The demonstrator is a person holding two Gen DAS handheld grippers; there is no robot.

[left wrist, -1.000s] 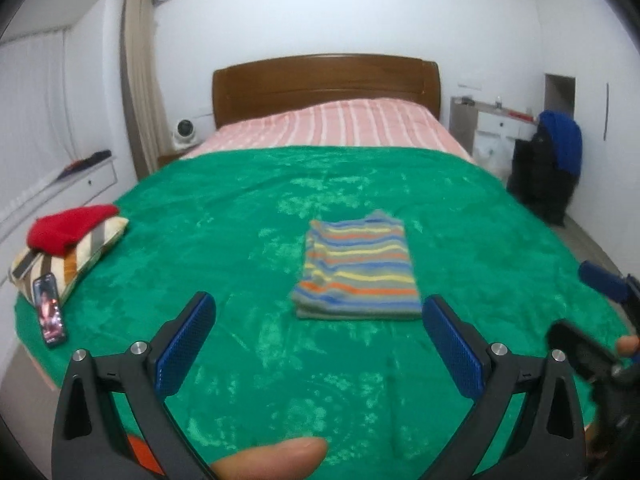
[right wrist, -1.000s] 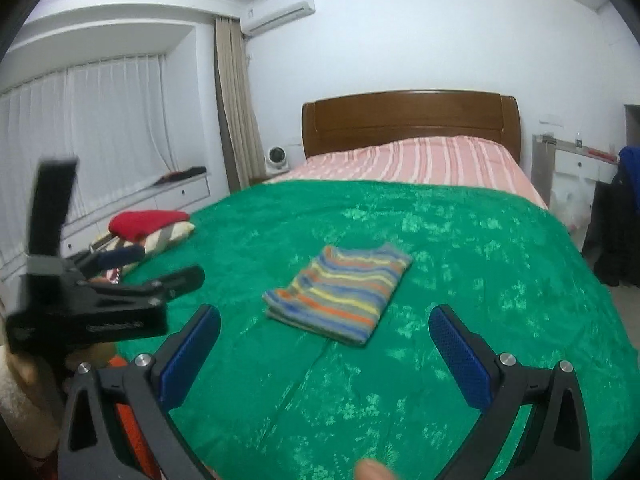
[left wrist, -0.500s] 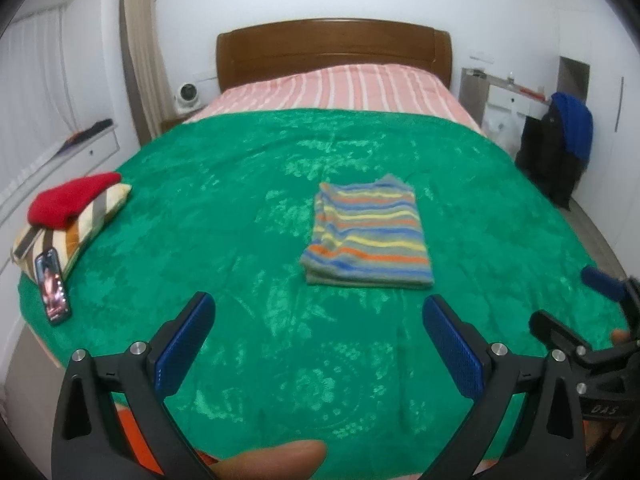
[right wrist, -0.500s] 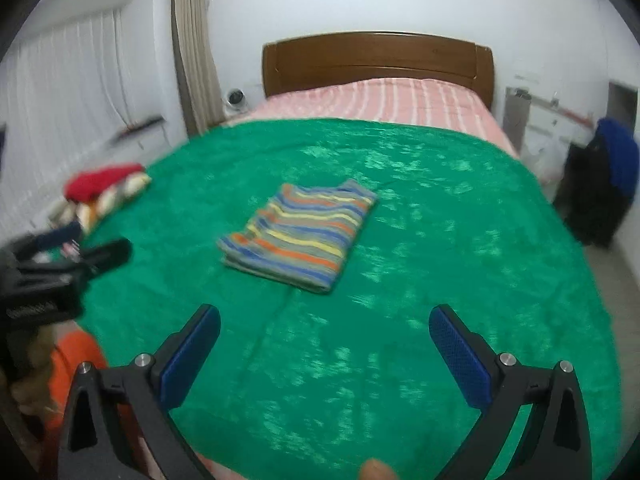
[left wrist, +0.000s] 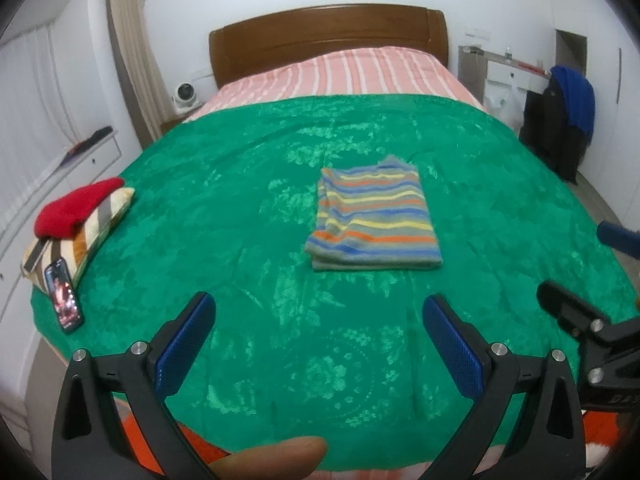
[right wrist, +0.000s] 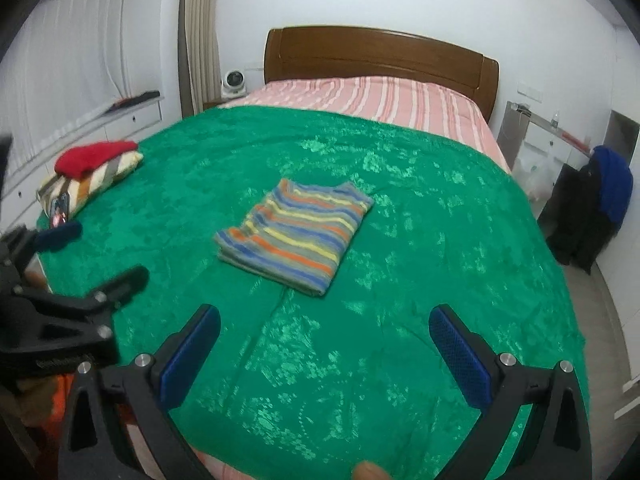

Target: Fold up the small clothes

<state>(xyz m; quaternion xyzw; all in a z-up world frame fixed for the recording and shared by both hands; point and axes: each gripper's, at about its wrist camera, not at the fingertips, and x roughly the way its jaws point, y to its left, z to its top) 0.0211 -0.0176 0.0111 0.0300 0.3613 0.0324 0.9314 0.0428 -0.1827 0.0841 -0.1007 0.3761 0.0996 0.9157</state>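
Observation:
A striped garment (left wrist: 374, 220) lies folded into a neat rectangle in the middle of the green bedspread (left wrist: 240, 208); it also shows in the right wrist view (right wrist: 296, 236). My left gripper (left wrist: 320, 344) is open and empty above the bed's near edge, well short of the garment. My right gripper (right wrist: 324, 352) is open and empty too, also near the foot of the bed. Each gripper shows at the edge of the other's view: the right one (left wrist: 588, 328) and the left one (right wrist: 60, 300).
A red folded garment (left wrist: 76, 208) lies on a striped pillow (left wrist: 84, 240) at the bed's left edge, with a phone (left wrist: 64, 306) leaning against it. A wooden headboard (left wrist: 328, 36) is at the far end. Dark and blue clothes (left wrist: 568, 120) hang at the right.
Both grippers have tilted downward and drawn a little nearer over the bed, so the folded striped garment sits lower in view. The garment itself has not moved. Both grippers stayed open.

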